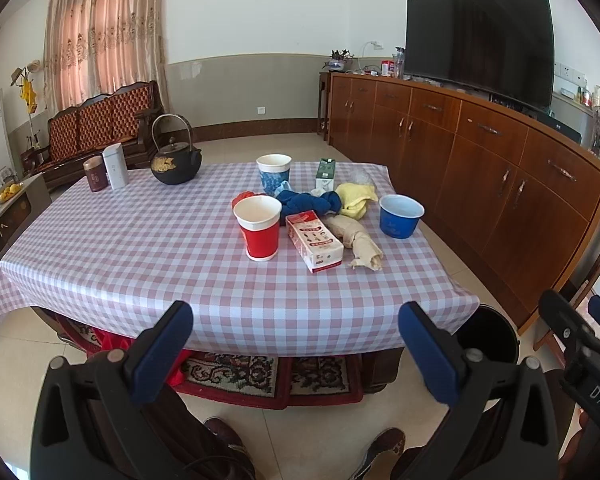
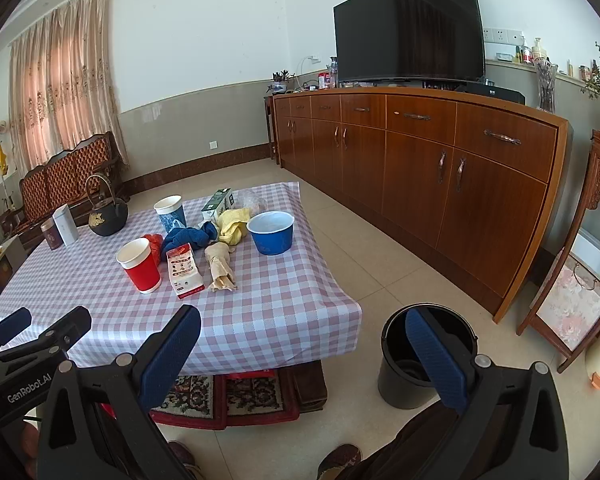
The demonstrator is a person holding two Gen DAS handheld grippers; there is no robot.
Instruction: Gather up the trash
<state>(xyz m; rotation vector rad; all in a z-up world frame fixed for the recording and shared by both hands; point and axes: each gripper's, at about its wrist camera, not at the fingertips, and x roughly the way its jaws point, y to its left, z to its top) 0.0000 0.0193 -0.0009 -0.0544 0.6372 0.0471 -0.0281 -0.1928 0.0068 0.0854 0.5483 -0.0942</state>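
Currently both grippers hang short of the tabletop's (image 1: 140,248) near edge: left gripper (image 1: 296,334) with jaws spread wide and empty, right gripper (image 2: 304,338) likewise. Trash is clustered toward the far right corner: red cup (image 1: 258,226), carton (image 1: 314,244), paper roll (image 1: 356,240), blue bowl (image 1: 400,216), patterned cup (image 1: 274,174). A black bin (image 2: 420,360) stands on the floor beside the near right corner.

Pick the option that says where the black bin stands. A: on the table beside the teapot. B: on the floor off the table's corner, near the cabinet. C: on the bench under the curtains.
B: the black bin stands on the tiled floor beside the corner of the table, with the cabinet behind it.
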